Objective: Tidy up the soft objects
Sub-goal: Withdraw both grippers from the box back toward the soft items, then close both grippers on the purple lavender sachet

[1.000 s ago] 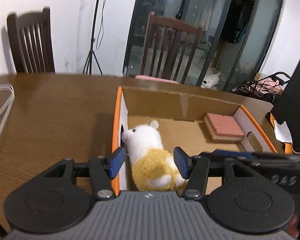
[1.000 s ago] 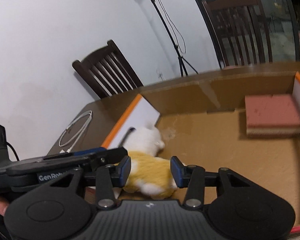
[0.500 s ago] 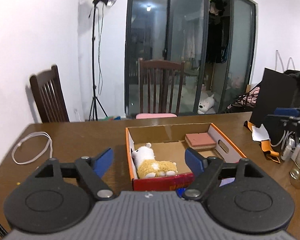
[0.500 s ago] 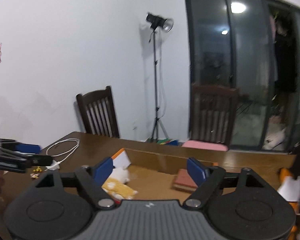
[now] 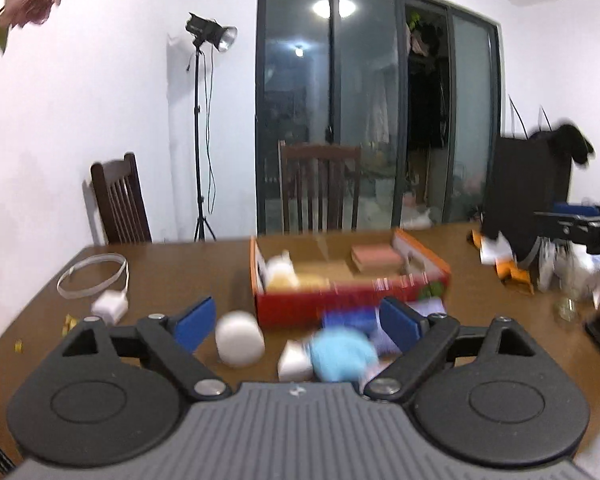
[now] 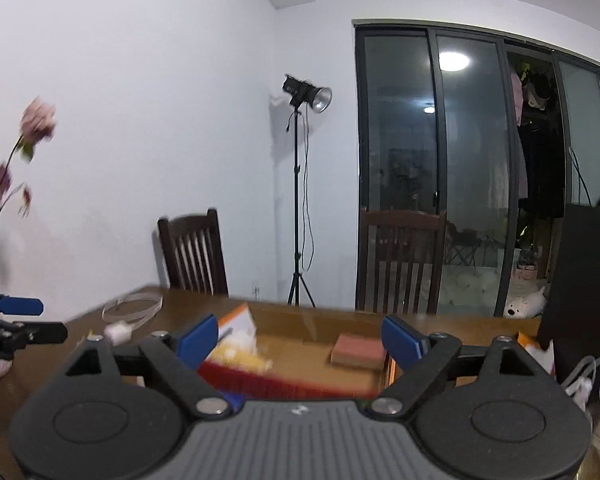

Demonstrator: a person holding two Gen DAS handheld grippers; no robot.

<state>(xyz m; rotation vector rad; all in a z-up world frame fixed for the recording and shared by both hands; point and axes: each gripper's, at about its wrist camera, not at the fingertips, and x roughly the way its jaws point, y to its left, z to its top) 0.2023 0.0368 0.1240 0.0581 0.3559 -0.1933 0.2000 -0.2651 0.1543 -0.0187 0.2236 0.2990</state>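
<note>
A red and orange cardboard box [image 5: 340, 300] stands on the brown table. Inside lie a white and yellow plush alpaca [image 5: 284, 274] at the left and a pink sponge [image 5: 376, 258] at the right; both show in the right wrist view, alpaca [image 6: 240, 350], sponge [image 6: 358, 354]. In front of the box lie a white ball [image 5: 240, 338], a light blue plush [image 5: 342, 354], a white block [image 5: 294, 364] and a purple soft item [image 5: 384, 332]. My left gripper [image 5: 298, 322] is open and empty above these. My right gripper [image 6: 298, 338] is open and empty, back from the box [image 6: 284, 384].
A white cable and charger [image 5: 108, 300] lie at the table's left. A black bag [image 5: 528, 184], orange paper [image 5: 508, 272] and glass items [image 5: 568, 304] crowd the right side. Two wooden chairs [image 5: 320, 188] stand behind the table. Pink flowers [image 6: 4, 168] at the left.
Both grippers have pulled back and up from the box, and their jaws have opened wider. The alpaca stays in the box. The loose soft items in front came into view.
</note>
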